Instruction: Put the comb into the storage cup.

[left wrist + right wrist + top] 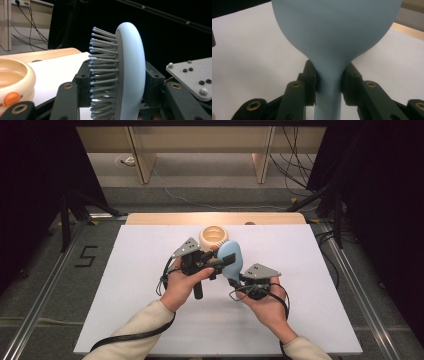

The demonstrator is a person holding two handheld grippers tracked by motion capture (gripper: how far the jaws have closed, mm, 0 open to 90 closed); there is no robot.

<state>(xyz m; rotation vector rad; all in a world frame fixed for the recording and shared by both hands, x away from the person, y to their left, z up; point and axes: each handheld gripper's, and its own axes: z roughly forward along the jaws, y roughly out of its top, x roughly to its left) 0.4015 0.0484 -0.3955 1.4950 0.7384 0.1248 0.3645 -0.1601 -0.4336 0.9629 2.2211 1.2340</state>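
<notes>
A light blue hairbrush [230, 254] stands on edge above the white sheet, held from both sides. My left gripper [223, 263] is shut on its head: in the left gripper view one pad presses the grey bristles [102, 72] and the other the smooth back of the hairbrush [132, 62]. My right gripper [234, 281] holds the handle just below the head. In the right gripper view both pads lie against the narrow neck of the hairbrush [329, 75], with my right gripper [329, 85] shut on it.
A cream bowl [214, 236] with an orange spot [11, 98] stands just behind the brush. The white sheet [150, 310] covers a wooden table [165, 218]. Dark stands and cables flank the table. The right gripper's grey plate [192, 77] shows close by.
</notes>
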